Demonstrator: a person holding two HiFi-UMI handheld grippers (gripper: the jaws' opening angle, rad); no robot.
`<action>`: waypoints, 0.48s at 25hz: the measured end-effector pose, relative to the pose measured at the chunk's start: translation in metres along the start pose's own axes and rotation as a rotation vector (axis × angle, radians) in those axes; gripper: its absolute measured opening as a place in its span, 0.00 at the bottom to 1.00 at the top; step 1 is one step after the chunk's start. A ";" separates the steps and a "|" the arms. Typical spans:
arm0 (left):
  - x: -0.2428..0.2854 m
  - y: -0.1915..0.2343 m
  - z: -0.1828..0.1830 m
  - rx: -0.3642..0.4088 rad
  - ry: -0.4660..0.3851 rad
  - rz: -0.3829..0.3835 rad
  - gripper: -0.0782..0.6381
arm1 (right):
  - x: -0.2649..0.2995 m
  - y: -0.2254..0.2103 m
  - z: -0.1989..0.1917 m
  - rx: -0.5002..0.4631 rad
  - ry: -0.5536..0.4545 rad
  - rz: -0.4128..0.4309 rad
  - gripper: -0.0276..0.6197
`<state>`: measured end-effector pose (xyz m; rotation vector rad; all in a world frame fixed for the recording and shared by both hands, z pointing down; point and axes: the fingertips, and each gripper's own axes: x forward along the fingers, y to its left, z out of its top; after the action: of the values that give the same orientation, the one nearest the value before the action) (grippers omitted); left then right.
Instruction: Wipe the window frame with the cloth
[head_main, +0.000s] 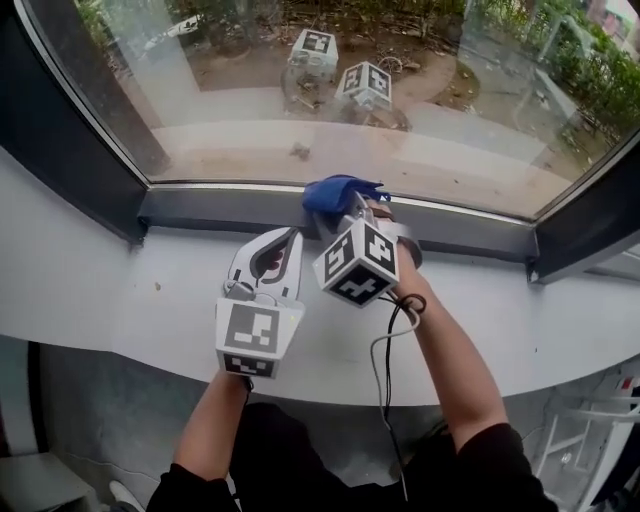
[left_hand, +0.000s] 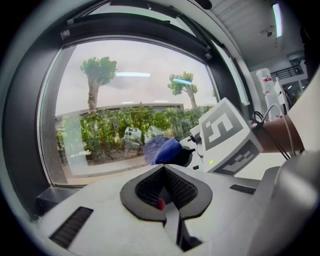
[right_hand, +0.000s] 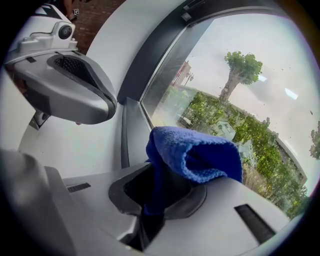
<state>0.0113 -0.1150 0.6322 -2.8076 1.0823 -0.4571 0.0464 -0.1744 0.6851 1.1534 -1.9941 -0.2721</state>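
One blue cloth (head_main: 340, 192) sits clamped in the right gripper (head_main: 358, 207), at the window frame (head_main: 220, 205). The left gripper (head_main: 280, 242) is closed, empty.

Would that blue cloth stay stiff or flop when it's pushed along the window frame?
Probably floppy: the cloth folds and droops over the right gripper pinching it. Likely light too, given its thin, fluffy look.

Soft daylight pours through the window glass (head_main: 400, 120), leaving the white sill (head_main: 120, 290) evenly bright with only faint shadows. Ceiling-light reflections (left_hand: 132, 75) streak the pane in both gripper views, where fisheye distortion curves the window frame (left_hand: 45, 140) and blackens the corners.
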 end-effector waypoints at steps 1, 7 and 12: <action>0.003 -0.003 0.001 0.004 -0.003 0.012 0.12 | -0.002 -0.001 -0.003 0.001 -0.006 -0.003 0.10; 0.021 -0.030 0.014 0.083 -0.016 0.047 0.12 | -0.017 -0.011 -0.029 -0.049 0.001 -0.042 0.10; 0.019 -0.040 0.006 0.074 -0.029 0.015 0.12 | -0.025 -0.017 -0.033 -0.040 0.008 -0.059 0.10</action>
<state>0.0526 -0.0980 0.6388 -2.7319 1.0571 -0.4439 0.0874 -0.1572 0.6845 1.1879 -1.9409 -0.3353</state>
